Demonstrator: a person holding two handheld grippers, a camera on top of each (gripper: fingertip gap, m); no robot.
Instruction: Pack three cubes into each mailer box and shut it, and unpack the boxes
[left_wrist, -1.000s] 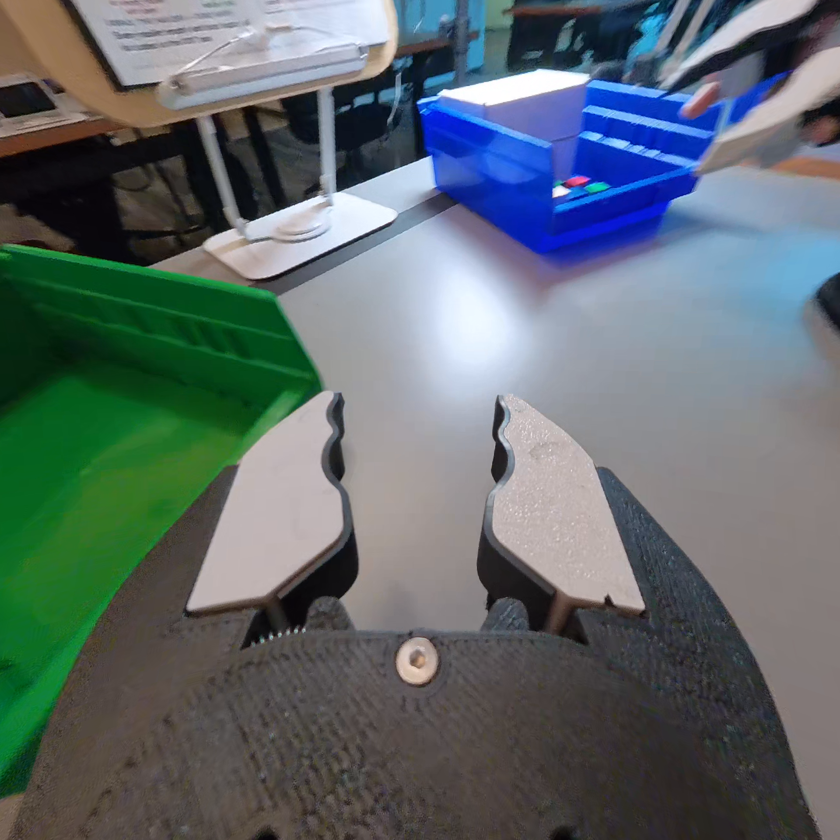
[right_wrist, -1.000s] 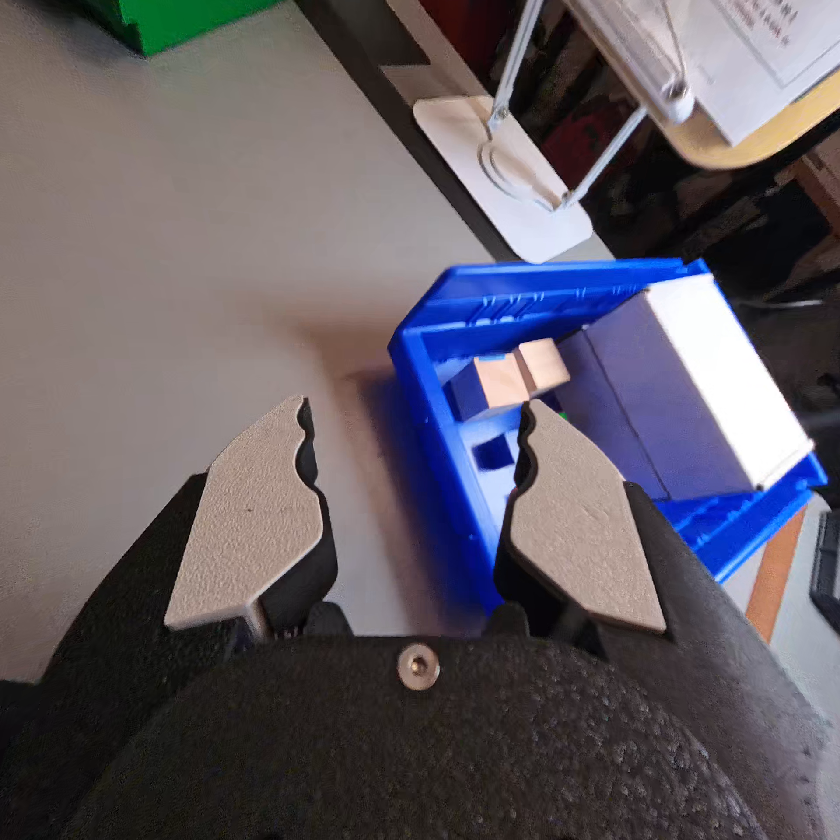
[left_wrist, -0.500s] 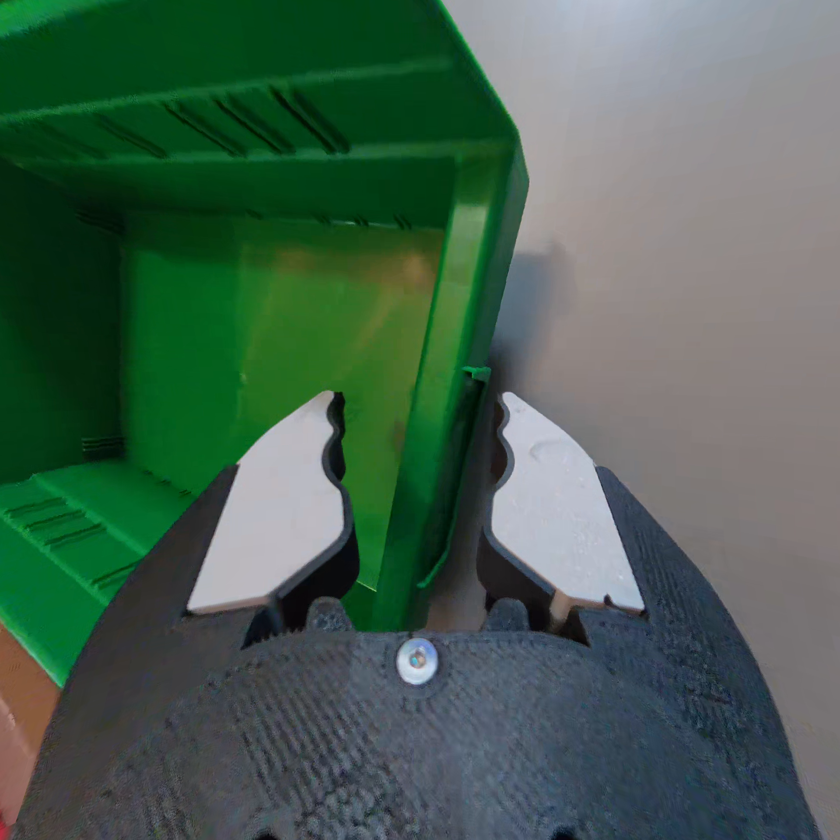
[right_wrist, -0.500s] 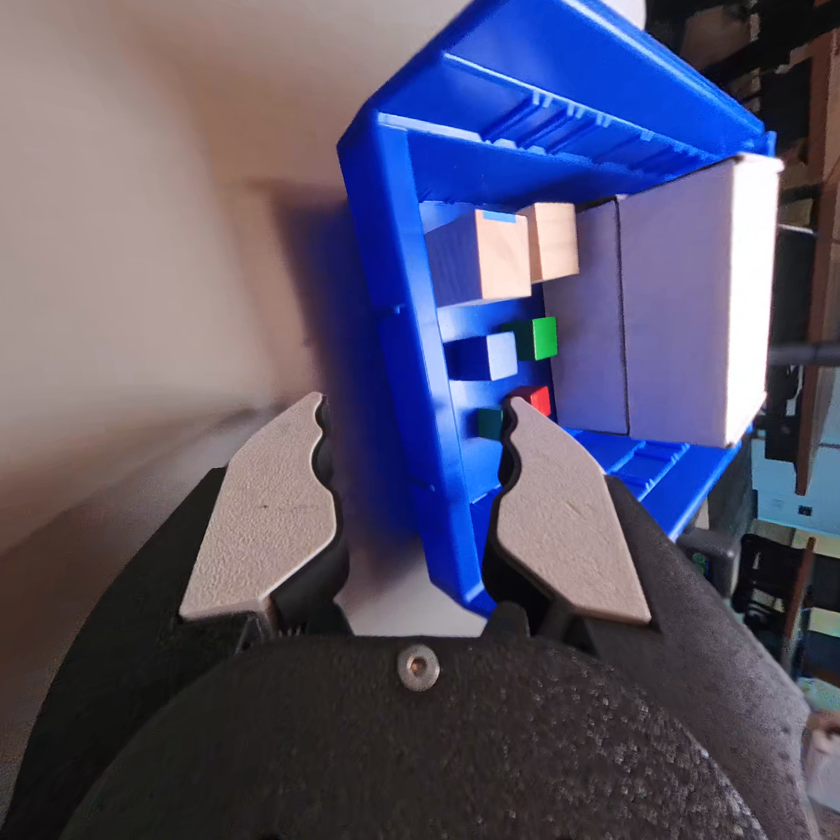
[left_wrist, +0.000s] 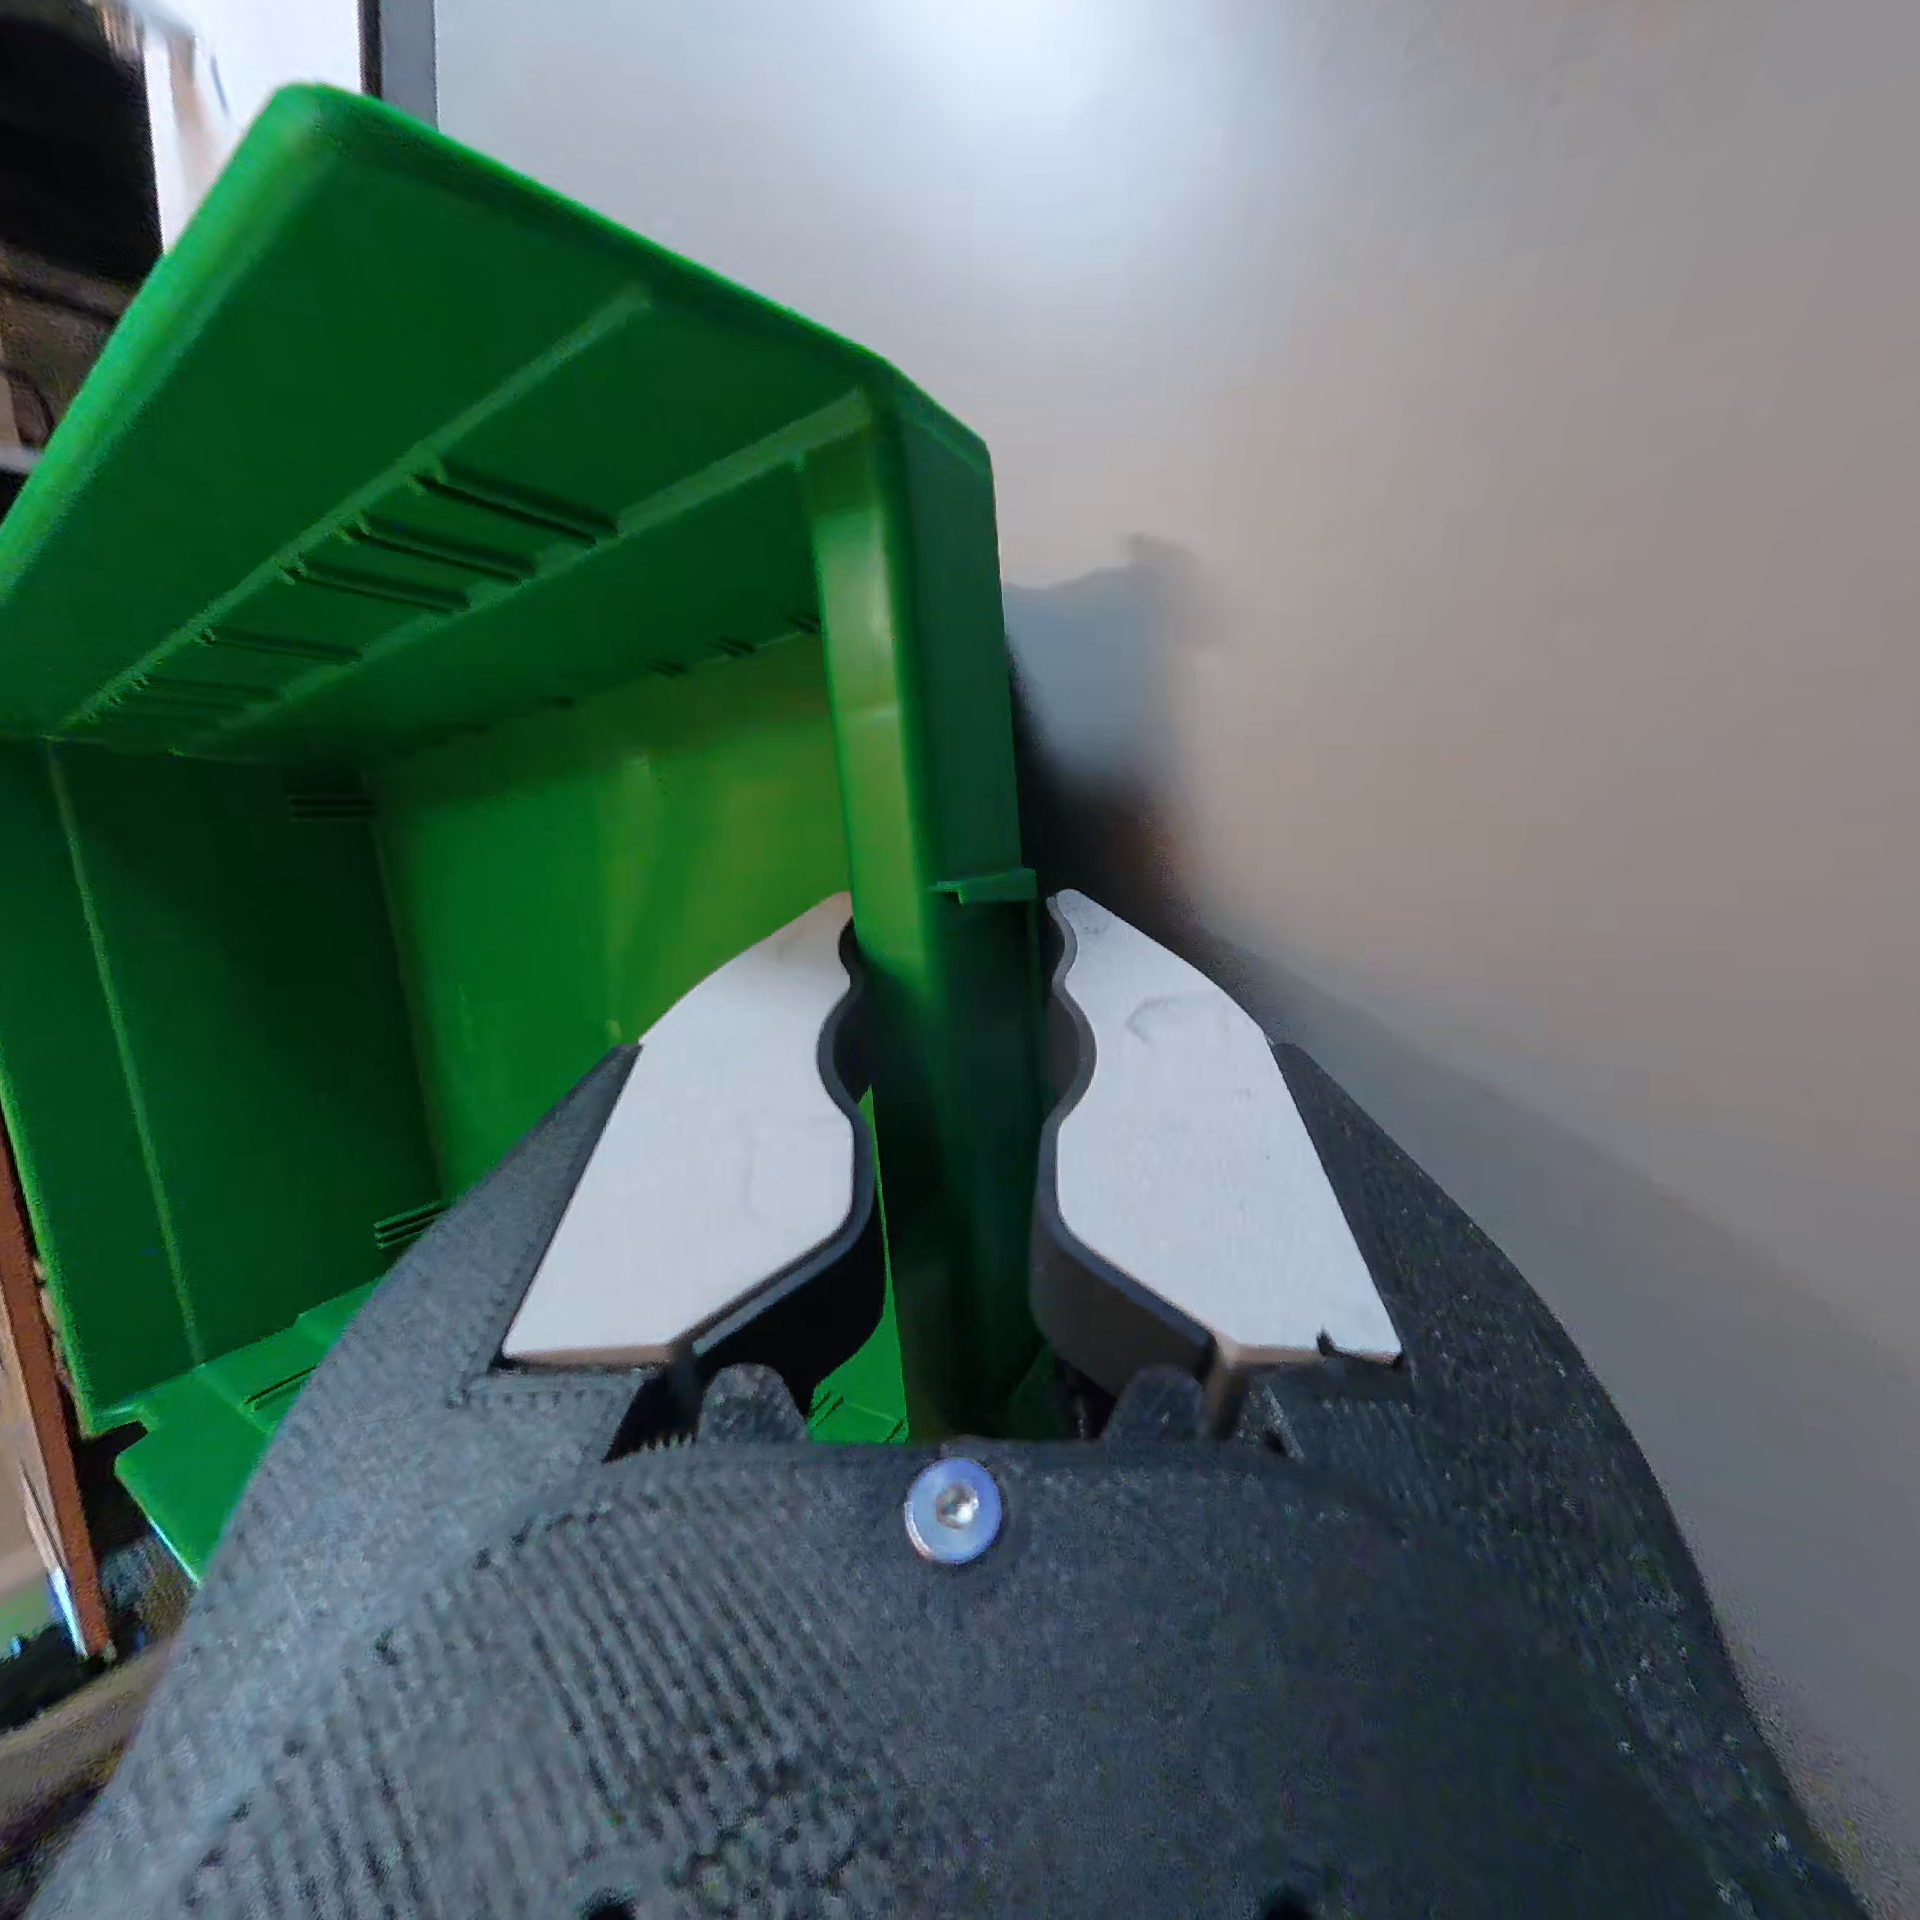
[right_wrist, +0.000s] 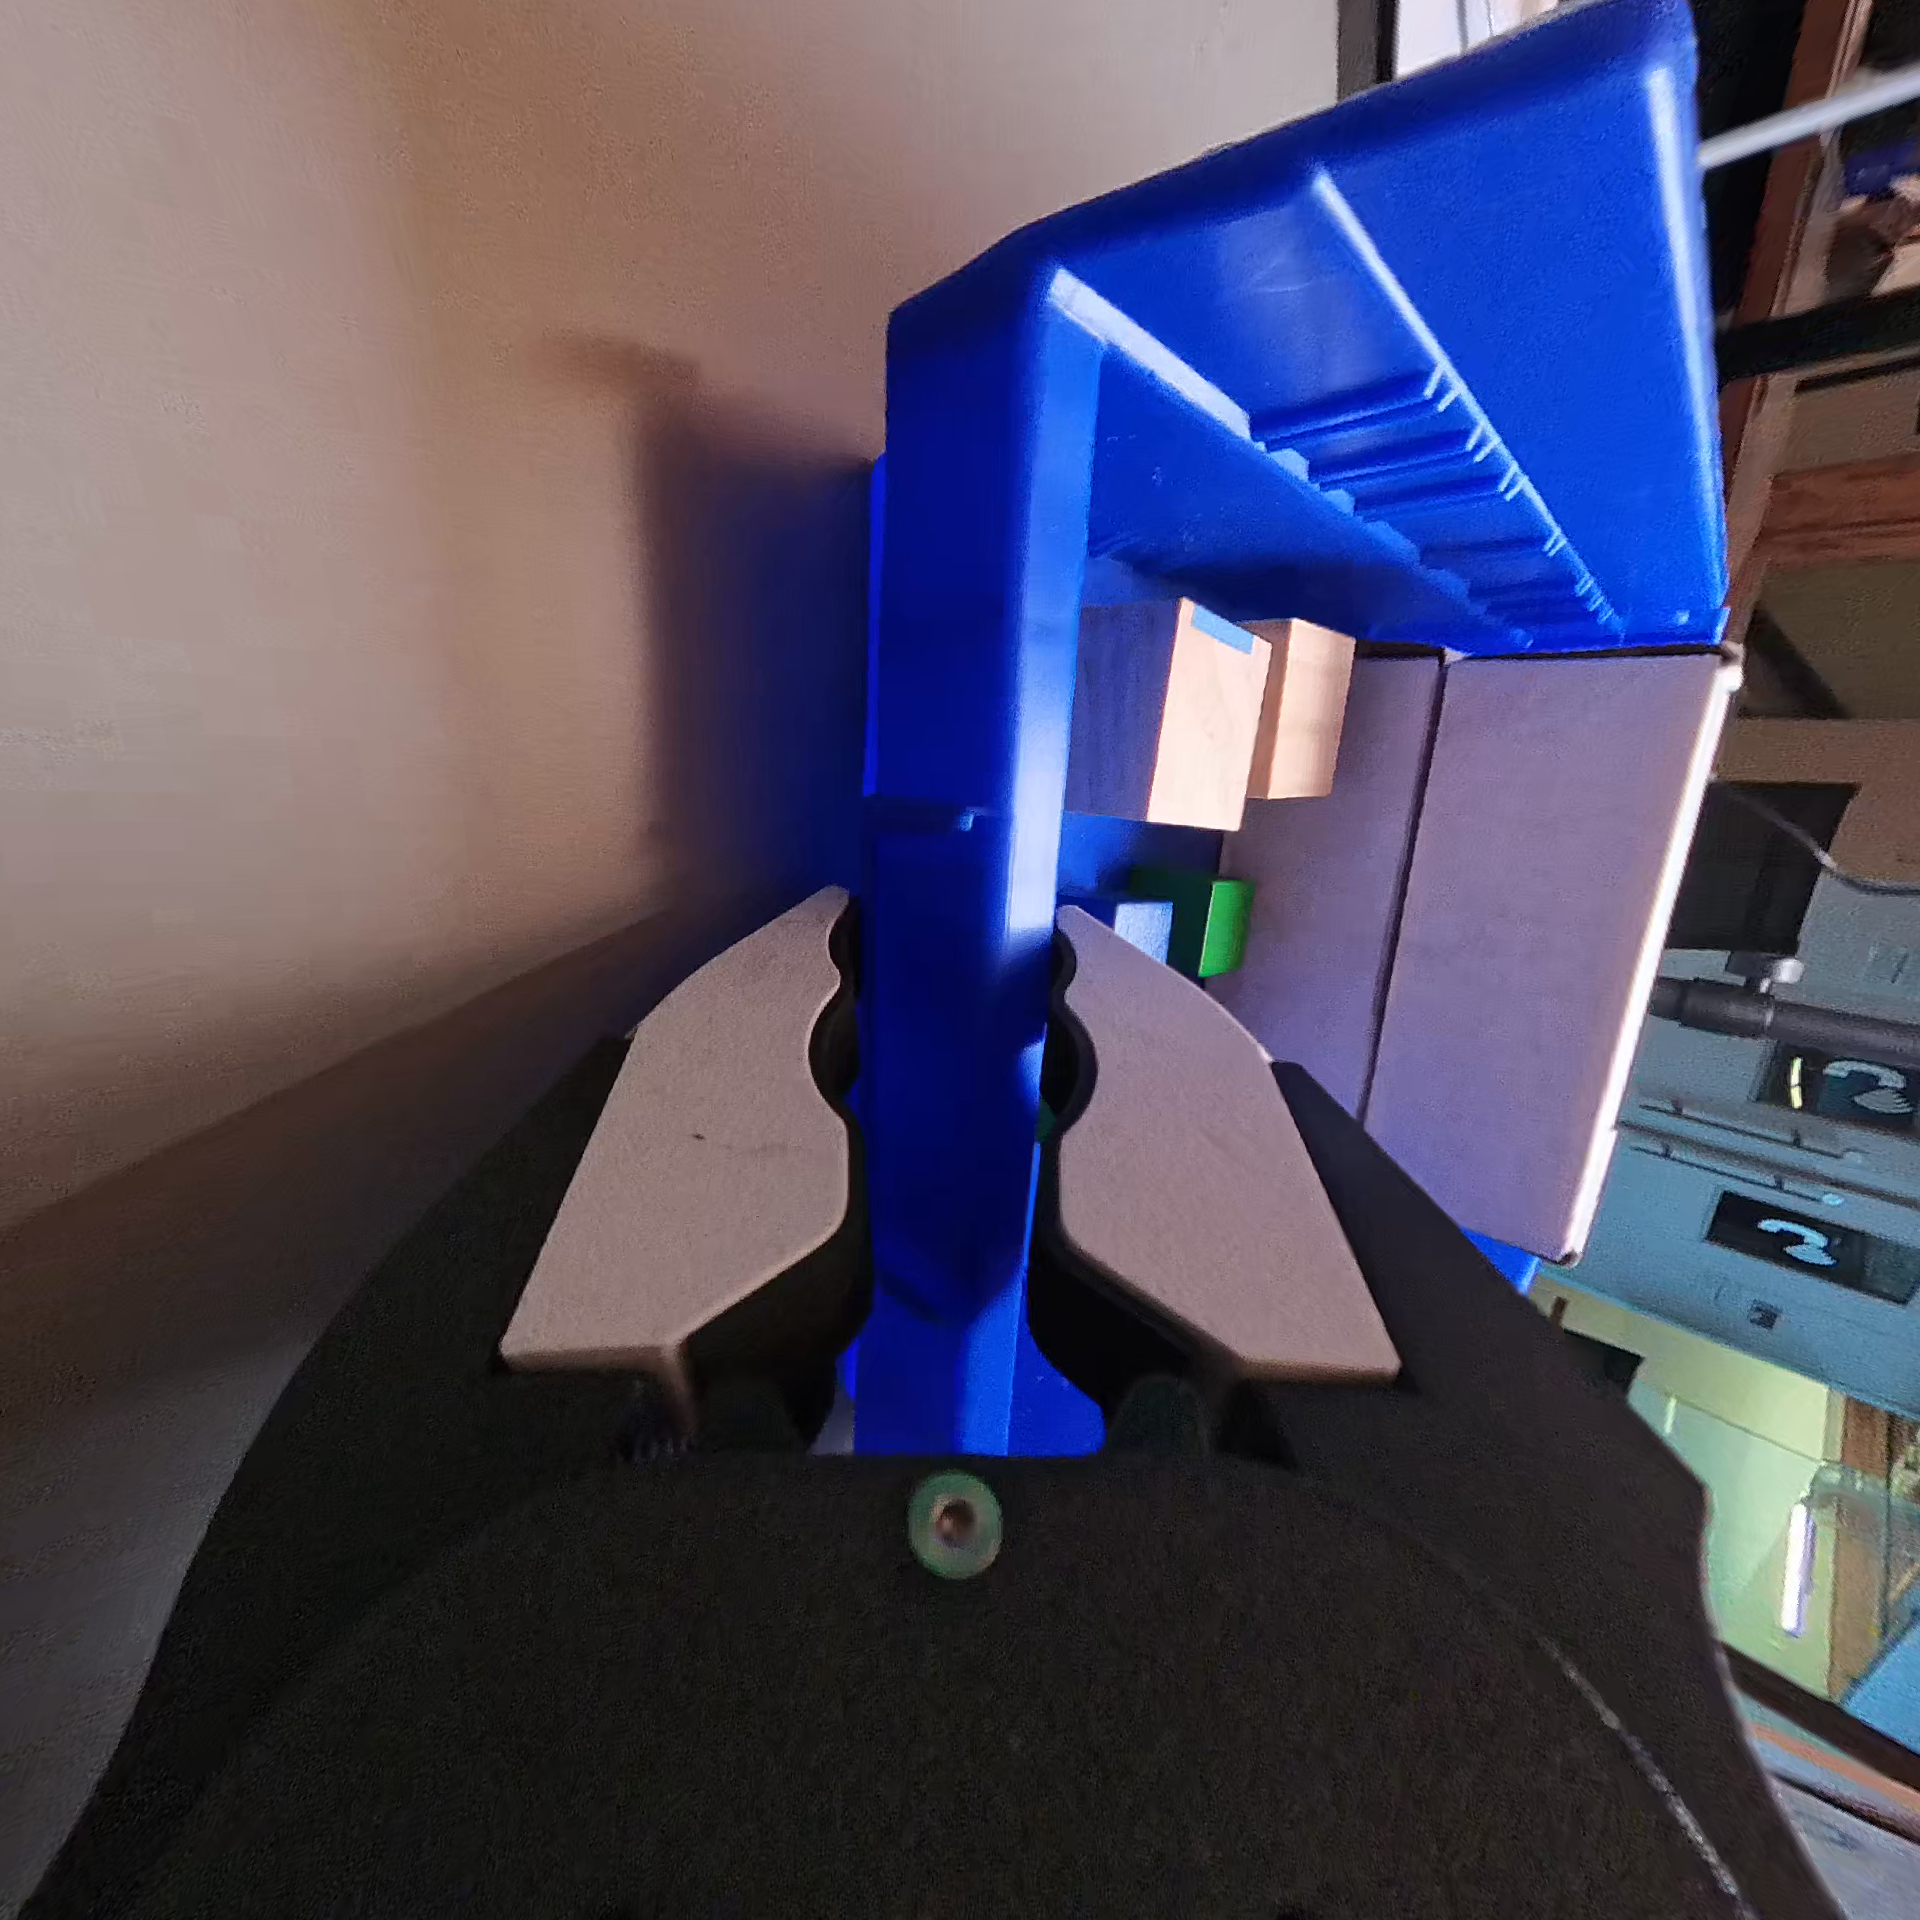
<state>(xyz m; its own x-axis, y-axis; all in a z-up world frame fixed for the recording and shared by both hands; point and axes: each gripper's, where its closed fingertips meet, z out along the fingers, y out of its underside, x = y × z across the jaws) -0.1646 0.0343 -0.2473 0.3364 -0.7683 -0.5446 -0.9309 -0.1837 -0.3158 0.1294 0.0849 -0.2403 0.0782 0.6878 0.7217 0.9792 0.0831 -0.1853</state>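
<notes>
Altogether two bins show, one per view, each pinched by a gripper. The left gripper (left_wrist: 948, 935) has its jaws pressed onto a side wall of the green bin (left_wrist: 416, 436), one finger (left_wrist: 707, 1143) inside and the other outside against the grey worktop (left_wrist: 1455, 416). Nothing shows inside that bin.

The right gripper (right_wrist: 948, 925) has its jaws clamped the same way on a wall of the blue bin (right_wrist: 977, 582), one finger (right_wrist: 1174, 1153) inside the bin and the other outside.

Inside the blue bin stand two white mailer boxes (right_wrist: 1538, 935), shut, side by side and touching, filling the half of the bin away from the clamped wall. Between them and that wall lie the cubes. Two large wooden cubes (right_wrist: 1205, 717) sit side by side; the nearer one carries a strip of blue along one edge. Below them in the picture a small green cube (right_wrist: 1221, 925) and a small blue cube (right_wrist: 1141, 928) touch each other, the blue one partly hidden by the finger. Any further small cubes are hidden behind that finger.
</notes>
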